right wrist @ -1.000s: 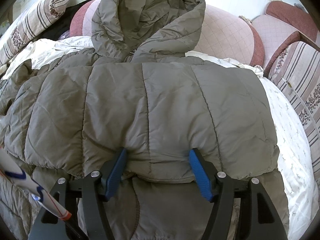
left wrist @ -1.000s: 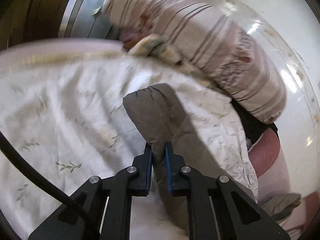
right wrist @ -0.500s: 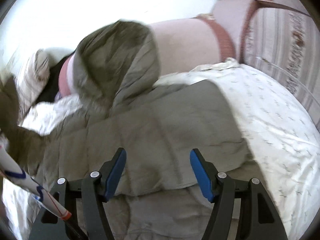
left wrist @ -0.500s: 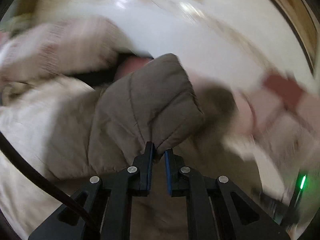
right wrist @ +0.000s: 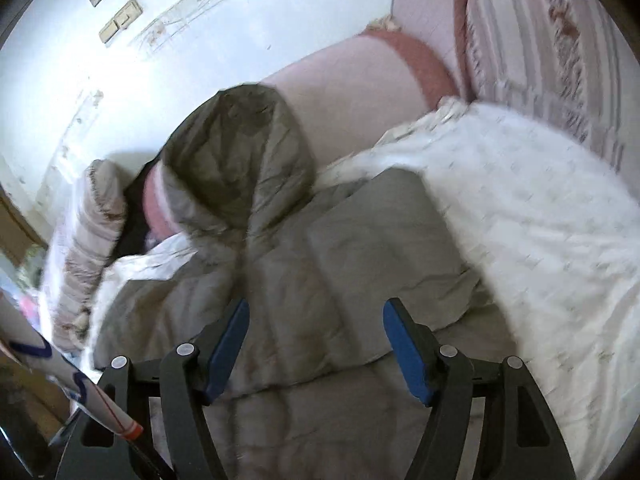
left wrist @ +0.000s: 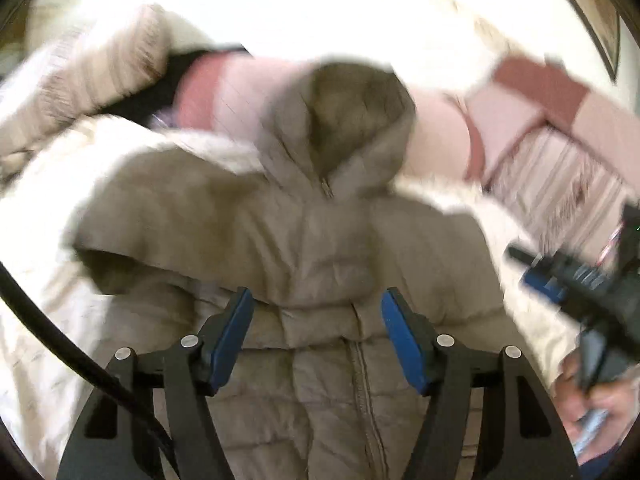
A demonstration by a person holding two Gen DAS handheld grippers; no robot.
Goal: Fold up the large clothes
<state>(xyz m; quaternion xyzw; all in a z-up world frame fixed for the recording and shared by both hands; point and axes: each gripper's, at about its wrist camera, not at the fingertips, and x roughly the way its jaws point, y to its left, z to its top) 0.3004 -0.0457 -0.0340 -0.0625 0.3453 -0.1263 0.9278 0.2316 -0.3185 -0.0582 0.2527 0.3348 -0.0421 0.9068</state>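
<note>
A grey-brown hooded puffer jacket [left wrist: 320, 248] lies front up on the white bed sheet [left wrist: 36, 320], hood [left wrist: 352, 120] toward the headboard, zipper down the middle. Its left sleeve [left wrist: 160, 232] lies folded across the chest. My left gripper [left wrist: 316, 320] is open and empty just above the jacket's zipper. My right gripper [right wrist: 316, 324] is open and empty above the jacket [right wrist: 320, 272], whose right side is folded in. The right gripper also shows at the right edge of the left wrist view [left wrist: 580, 280]. Both views are motion-blurred.
Pink and maroon cushions [right wrist: 360, 92] and striped pillows [right wrist: 552, 48] line the headboard behind the hood. Another striped pillow [left wrist: 92, 76] lies at the left. White sheet [right wrist: 540, 248] spreads to the right of the jacket. A white wall [right wrist: 160, 60] rises behind.
My left gripper carried the sleeve over the jacket, let it go and opened. The right gripper stayed open and swung to the right and up.
</note>
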